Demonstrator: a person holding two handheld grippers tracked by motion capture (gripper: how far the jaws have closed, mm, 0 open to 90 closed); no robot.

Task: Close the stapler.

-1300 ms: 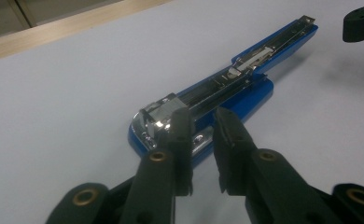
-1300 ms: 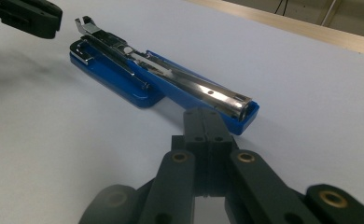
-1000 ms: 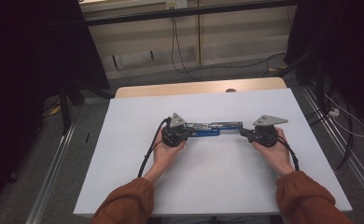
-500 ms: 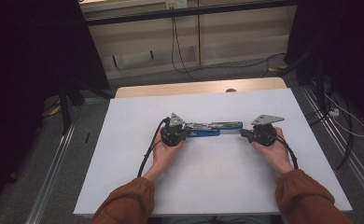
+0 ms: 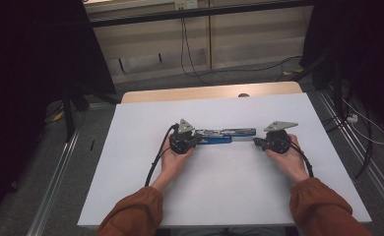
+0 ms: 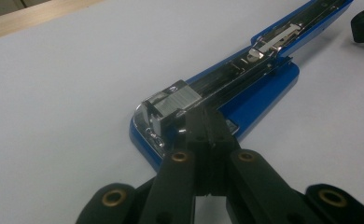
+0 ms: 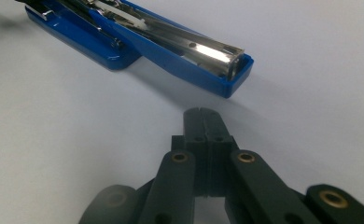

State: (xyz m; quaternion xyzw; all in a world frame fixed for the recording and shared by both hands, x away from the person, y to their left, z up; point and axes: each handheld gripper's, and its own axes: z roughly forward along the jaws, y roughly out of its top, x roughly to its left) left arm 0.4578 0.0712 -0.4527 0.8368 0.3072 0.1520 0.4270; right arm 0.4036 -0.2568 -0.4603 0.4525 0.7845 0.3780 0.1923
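Observation:
A blue stapler [image 5: 224,135] lies swung open flat on the white table [image 5: 229,196], its metal magazine facing up. My left gripper [image 5: 198,139] is shut, and its tips [image 6: 208,126] rest on the stapler's [image 6: 264,70] base end, right beside a block of staples [image 6: 180,100] in the magazine. My right gripper [image 5: 255,144] is shut with nothing in it. Its tips [image 7: 203,114] sit a short way from the far blue end of the stapler [image 7: 171,42], not touching it. A hand holds each gripper.
A strip of wooden tabletop [image 5: 205,93] shows behind the white sheet. Metal rails [image 5: 62,162] and cables [image 5: 362,132] run along the floor on both sides. The left gripper's cable [image 5: 158,160] trails back over the table beside the forearm.
The right gripper has edged slightly left toward the stapler's end. The left gripper and the stapler have stayed in place.

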